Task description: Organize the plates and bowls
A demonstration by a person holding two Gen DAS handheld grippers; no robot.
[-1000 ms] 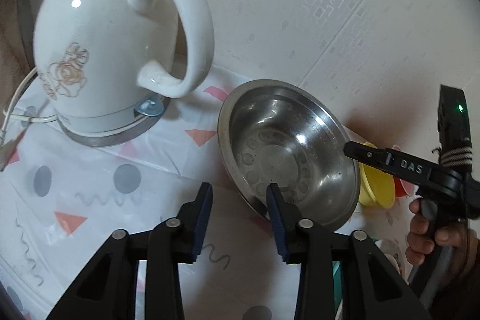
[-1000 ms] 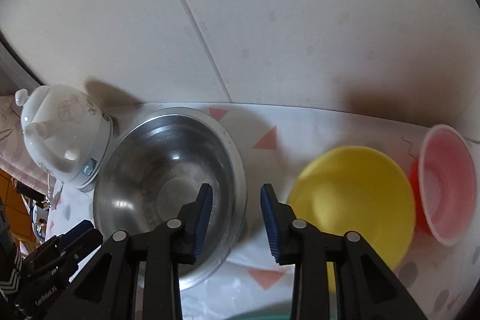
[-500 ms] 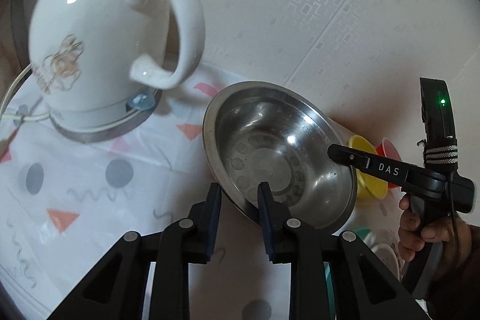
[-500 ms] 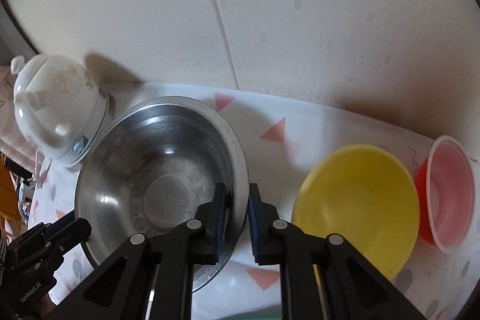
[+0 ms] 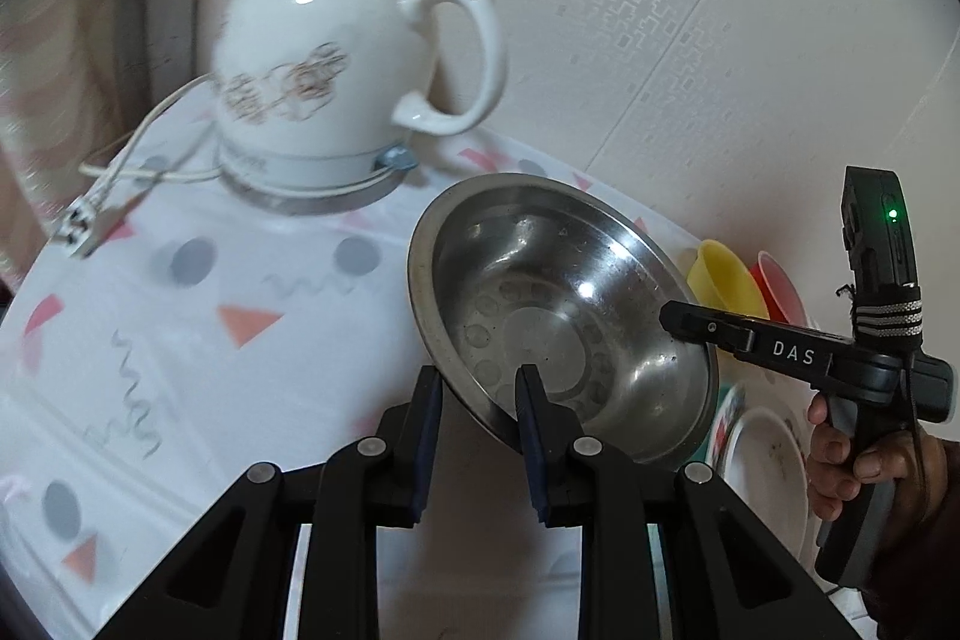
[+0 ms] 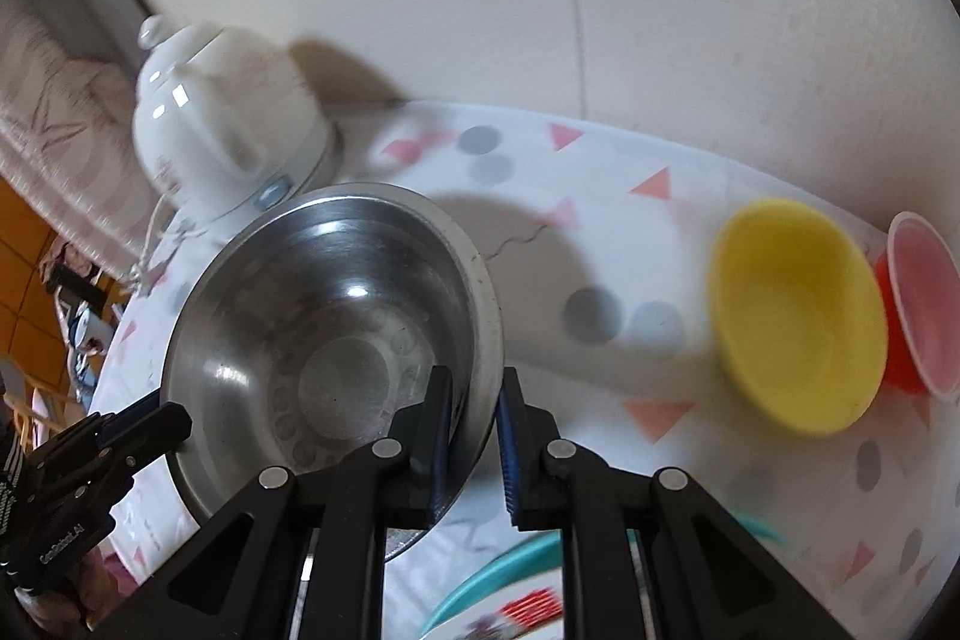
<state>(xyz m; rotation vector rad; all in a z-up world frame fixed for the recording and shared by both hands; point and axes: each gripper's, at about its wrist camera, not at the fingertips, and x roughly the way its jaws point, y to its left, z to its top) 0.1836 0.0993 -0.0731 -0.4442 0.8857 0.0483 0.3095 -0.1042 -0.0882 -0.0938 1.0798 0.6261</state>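
Gripping opposite rims of steel bowl (image 5: 558, 316) — left gripper (image 5: 477, 394) and right gripper (image 6: 474, 400), each clamped on its edge.

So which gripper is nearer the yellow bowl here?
Right. The right gripper clamps the steel bowl's rim on the side facing the yellow bowl. The left gripper clamps the opposite rim, with the steel bowl between it and the yellow one.

A white kettle (image 5: 336, 82) stood on its base on the patterned tabletop (image 5: 180, 328), its cord (image 5: 138, 148) trailing leftward.
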